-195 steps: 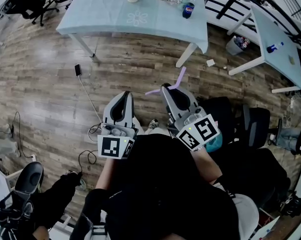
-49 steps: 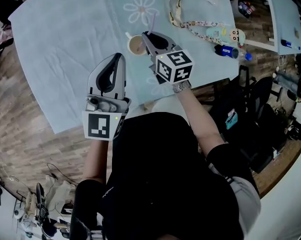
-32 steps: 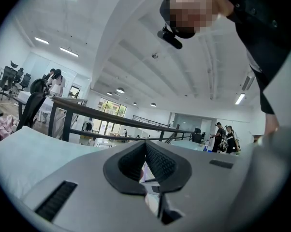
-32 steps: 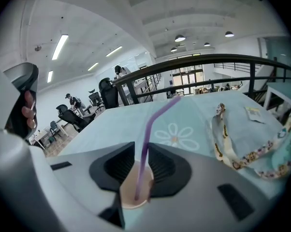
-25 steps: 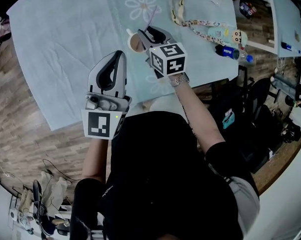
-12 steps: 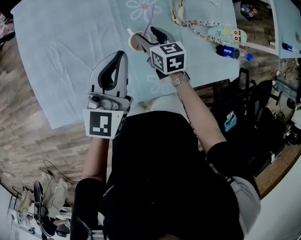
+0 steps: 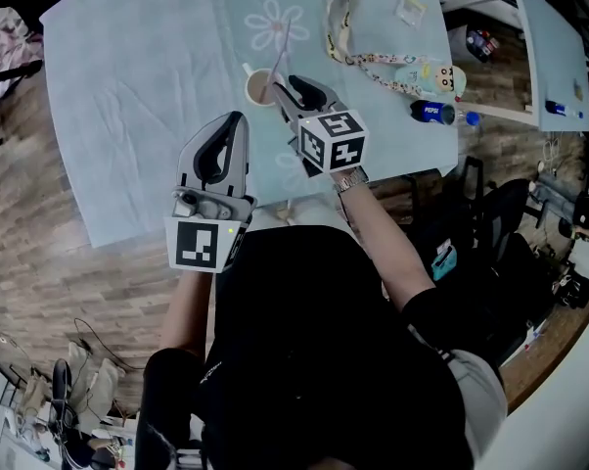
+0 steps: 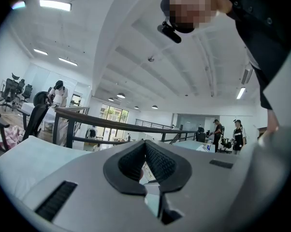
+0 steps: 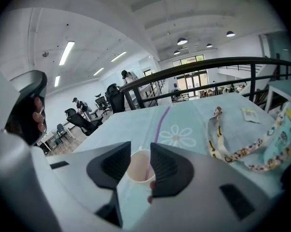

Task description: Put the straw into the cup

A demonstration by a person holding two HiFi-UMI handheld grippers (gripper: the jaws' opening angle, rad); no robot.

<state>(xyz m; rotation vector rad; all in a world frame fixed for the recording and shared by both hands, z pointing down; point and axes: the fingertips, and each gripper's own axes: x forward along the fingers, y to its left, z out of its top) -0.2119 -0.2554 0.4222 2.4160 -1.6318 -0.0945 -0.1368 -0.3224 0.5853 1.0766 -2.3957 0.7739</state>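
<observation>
A paper cup (image 7: 257, 89) stands on the light blue tablecloth (image 7: 148, 86), with a thin purple straw (image 7: 280, 42) leaning up out of it. My right gripper (image 7: 293, 84) hovers just right of the cup and points down at it. In the right gripper view the cup (image 9: 138, 167) and straw (image 9: 160, 124) show past the jaws of this gripper (image 9: 140, 151). Those jaws are closing, with a gap and nothing between the pads. My left gripper (image 7: 238, 120) hangs over the table's near part, pointing level. The pads of the left gripper (image 8: 145, 145) meet with nothing held.
A patterned lanyard (image 7: 358, 47) lies right of the cup, with a small packet (image 7: 409, 8), a cartoon pouch (image 7: 427, 74) and a cola bottle (image 7: 436, 114) beyond. Chairs and a second table stand at the right. The table's front edge runs just before the person's body.
The right gripper let go of the straw, which now stands in the cup, and drew back and up from the cup. The left gripper drifted slightly.
</observation>
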